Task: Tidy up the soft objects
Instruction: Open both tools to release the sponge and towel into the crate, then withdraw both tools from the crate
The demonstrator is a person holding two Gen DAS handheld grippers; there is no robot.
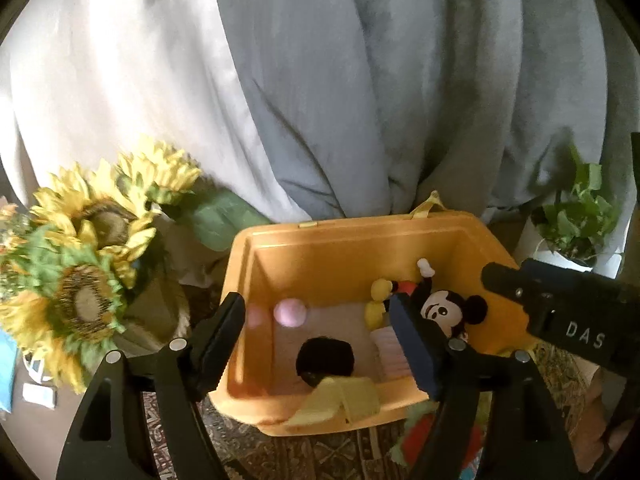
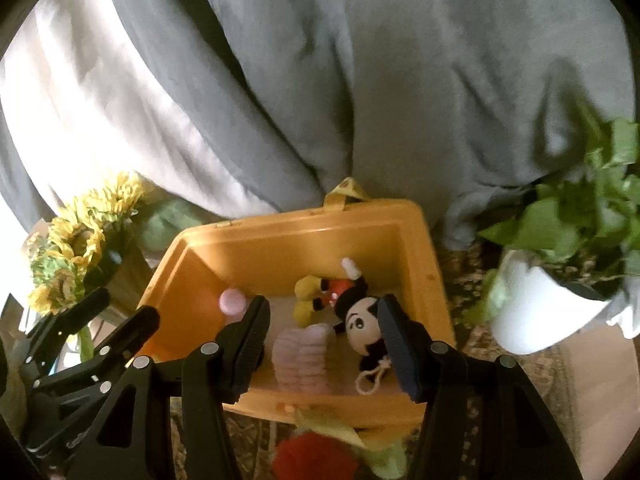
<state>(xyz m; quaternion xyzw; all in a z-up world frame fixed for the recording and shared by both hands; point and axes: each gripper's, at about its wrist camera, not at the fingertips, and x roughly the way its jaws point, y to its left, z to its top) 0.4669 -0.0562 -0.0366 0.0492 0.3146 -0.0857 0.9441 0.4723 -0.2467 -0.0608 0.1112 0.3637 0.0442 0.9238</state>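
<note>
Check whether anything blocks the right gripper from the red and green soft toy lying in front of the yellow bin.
Nothing visible blocks it. The red and green soft toy lies on the rug outside the yellow bin, below the open right gripper, which hangs over the bin's near wall.

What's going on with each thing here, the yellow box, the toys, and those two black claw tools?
Yellow bin: open, no lid on.
Mickey plush: lying inside the bin.
Pink ball: inside the bin.
Lavender folded cloth: inside the bin.
Red and green soft toy: outside, on the rug.
Left gripper: open, empty.
Right gripper: open, empty.
</note>
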